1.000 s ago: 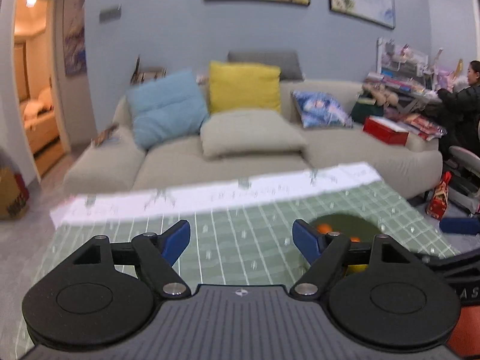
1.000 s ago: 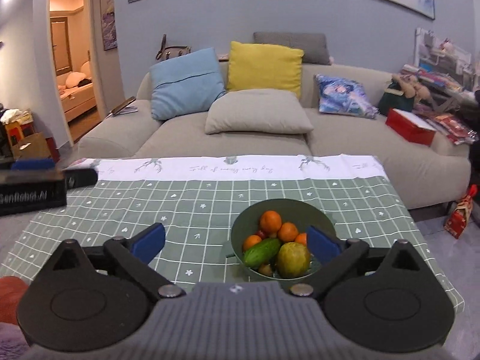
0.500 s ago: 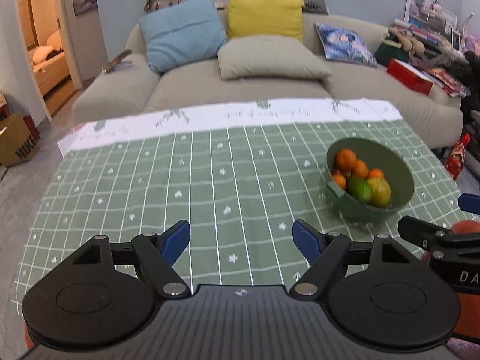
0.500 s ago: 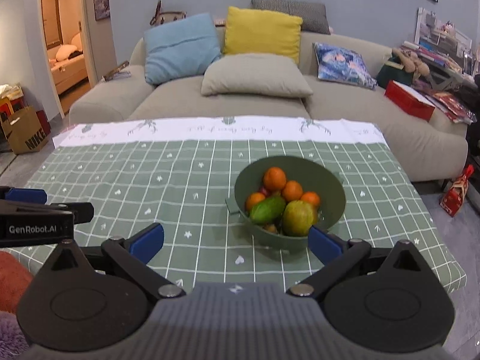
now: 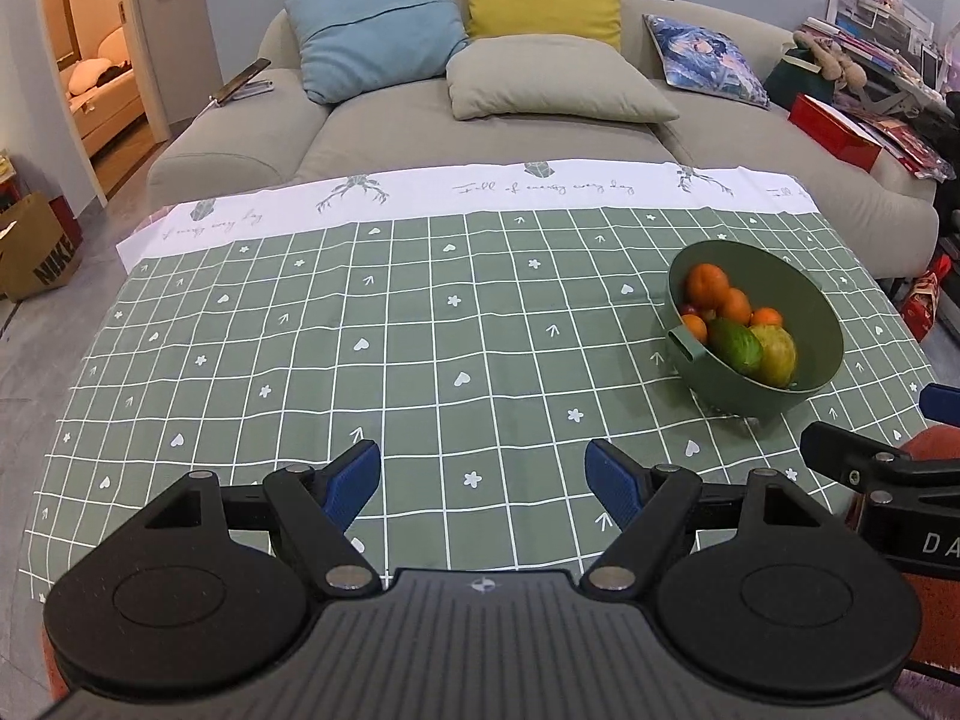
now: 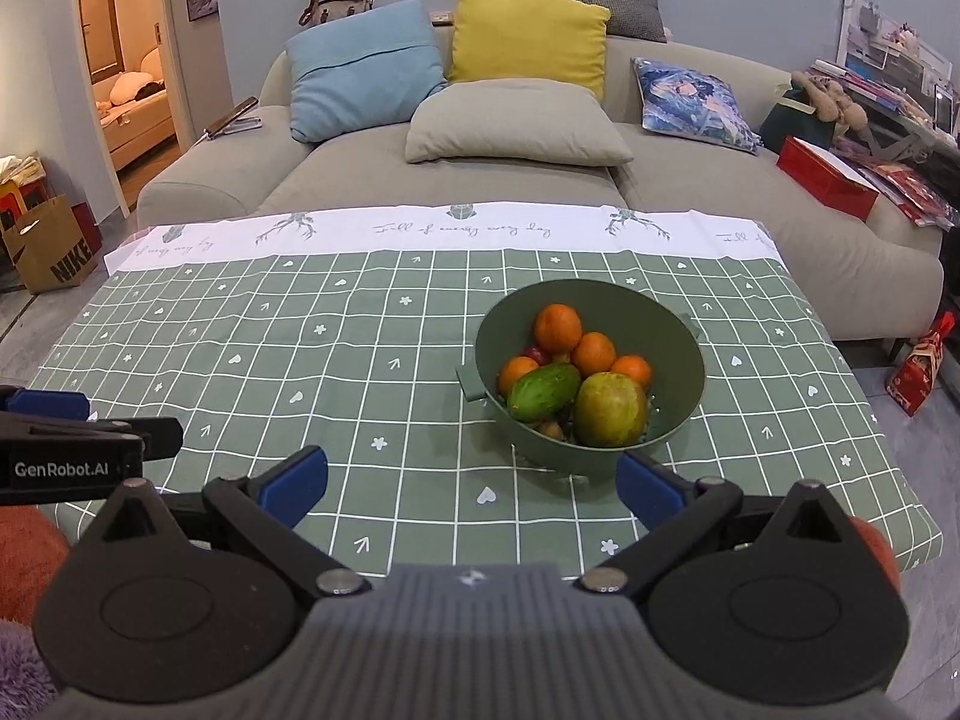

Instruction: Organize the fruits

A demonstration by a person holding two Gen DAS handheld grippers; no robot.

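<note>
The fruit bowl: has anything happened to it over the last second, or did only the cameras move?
Only the cameras moved. Both tipped down from the sofa toward the table. The left hand-held gripper and right hand-held gripper stayed open and empty. The green bowl and its fruit stayed put on the checked tablecloth.

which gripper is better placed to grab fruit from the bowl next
Right. The green bowl sits just ahead of the open right gripper; from the open left gripper it lies off to the right.
</note>
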